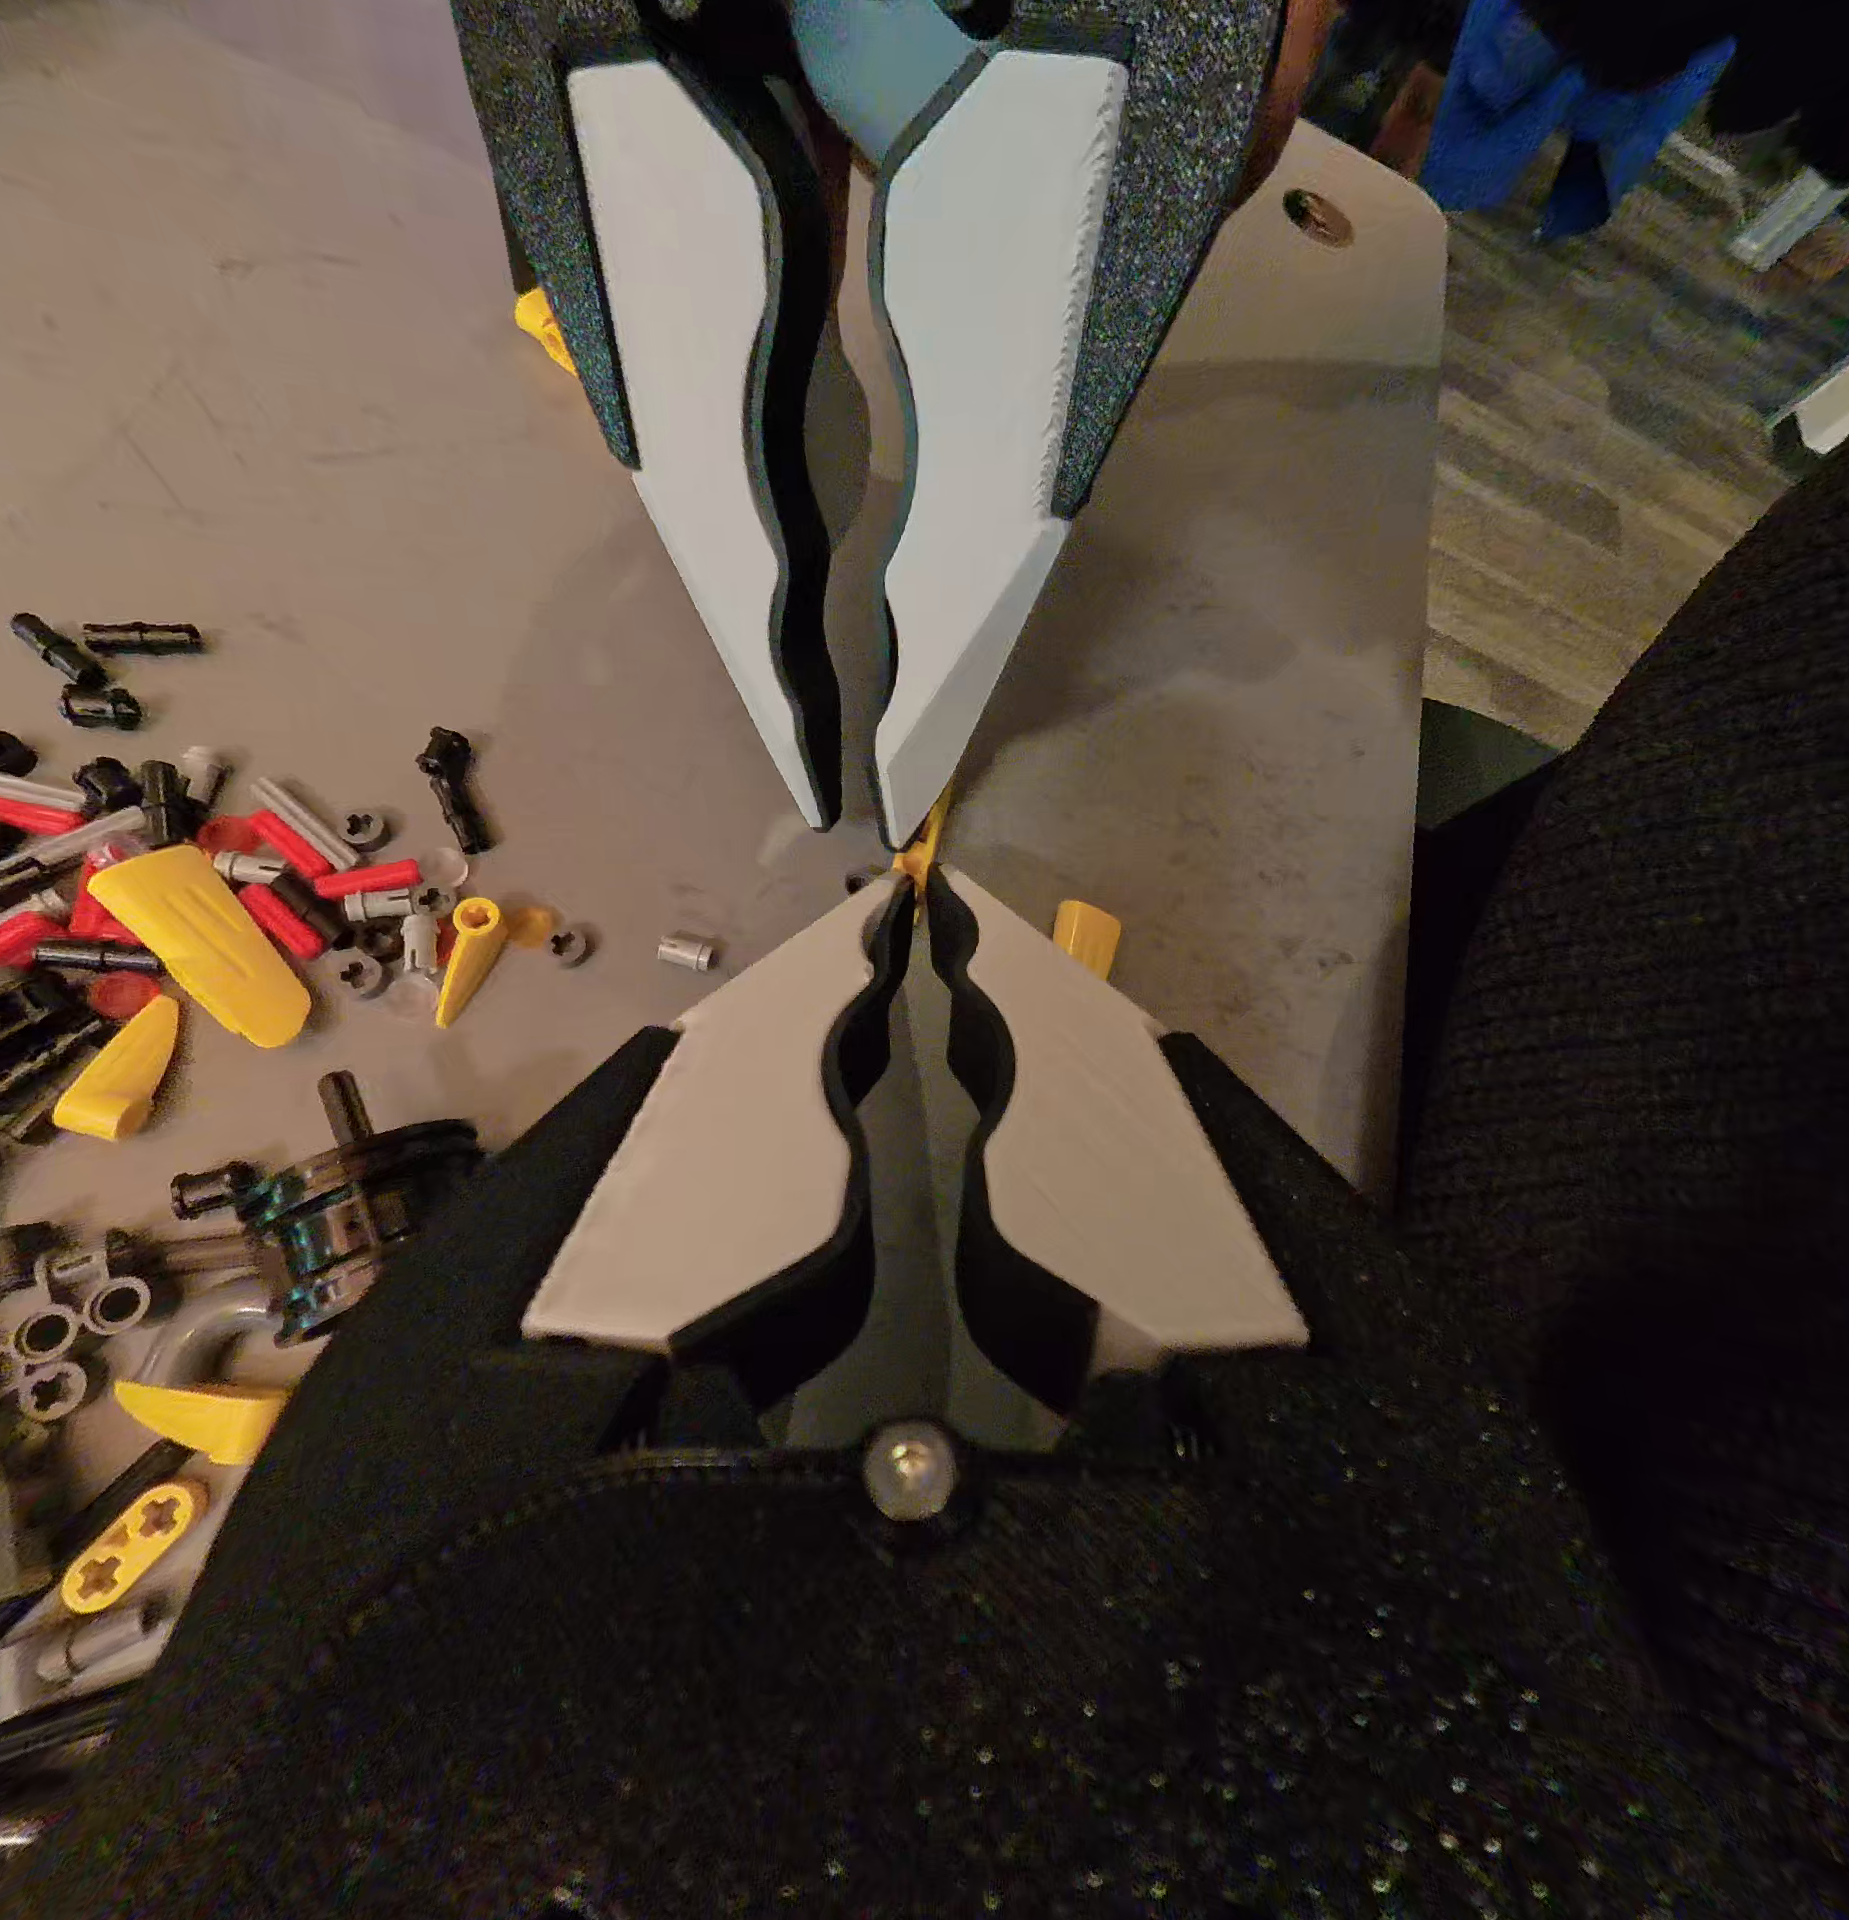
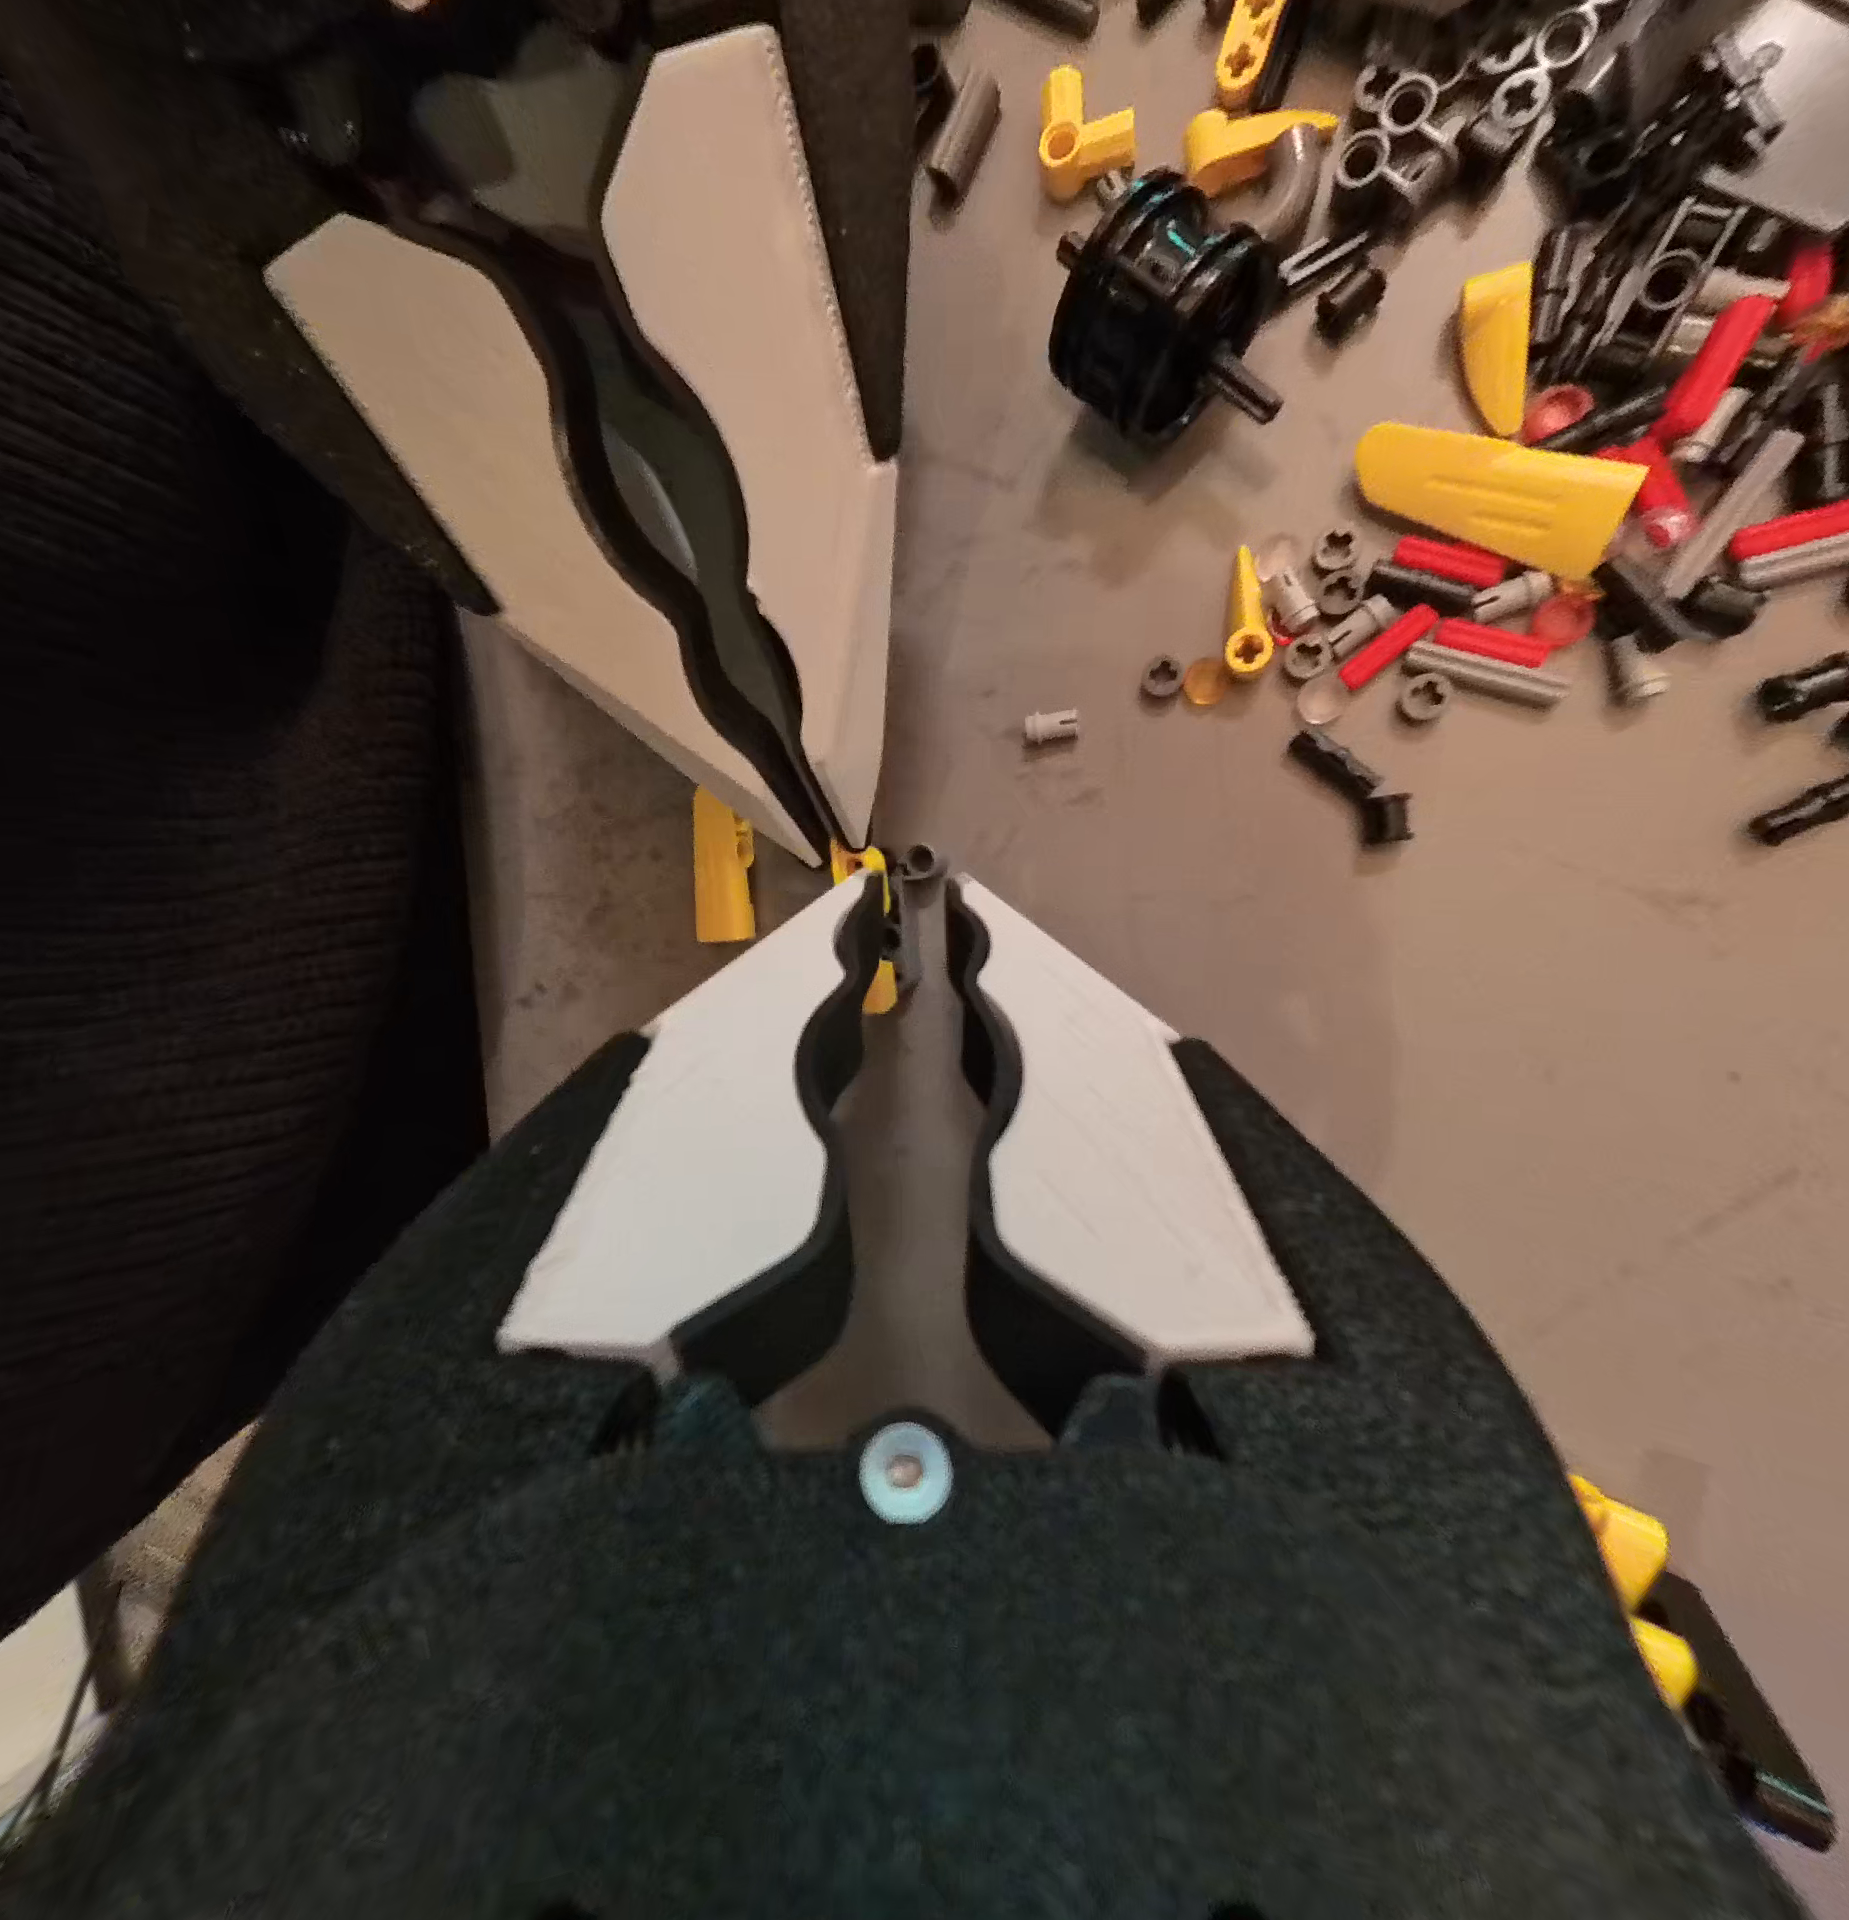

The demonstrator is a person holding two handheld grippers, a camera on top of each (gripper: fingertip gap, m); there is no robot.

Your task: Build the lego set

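My two grippers meet tip to tip just above a grey table (image 1: 1211, 675). My left gripper (image 1: 915, 881) is shut on a small yellow building-toy piece (image 1: 918, 858), which also shows in the right wrist view (image 2: 860, 860). My right gripper (image 2: 904, 883) is shut on a dark grey pin (image 2: 915, 899) and holds it against the yellow piece. In the left wrist view the right gripper (image 1: 863, 826) comes down from the top. In the right wrist view the left gripper (image 2: 847, 836) comes in from the upper left. How the two pieces join is hidden by the fingertips.
A pile of red, black, grey and yellow toy parts (image 1: 151, 914) lies to one side, with a large yellow panel (image 2: 1491, 494) and a black wheel (image 2: 1159, 301). A yellow connector (image 1: 1086, 935) lies by the tips. The table edge and a dark knitted sleeve (image 1: 1678, 935) are close. My left and right fingertips are right by each other. The yellow connector (image 1: 1086, 935) lies around 4 centimeters away from my left fingertips. Seen from the right wrist view (image 2: 721, 909) as well.
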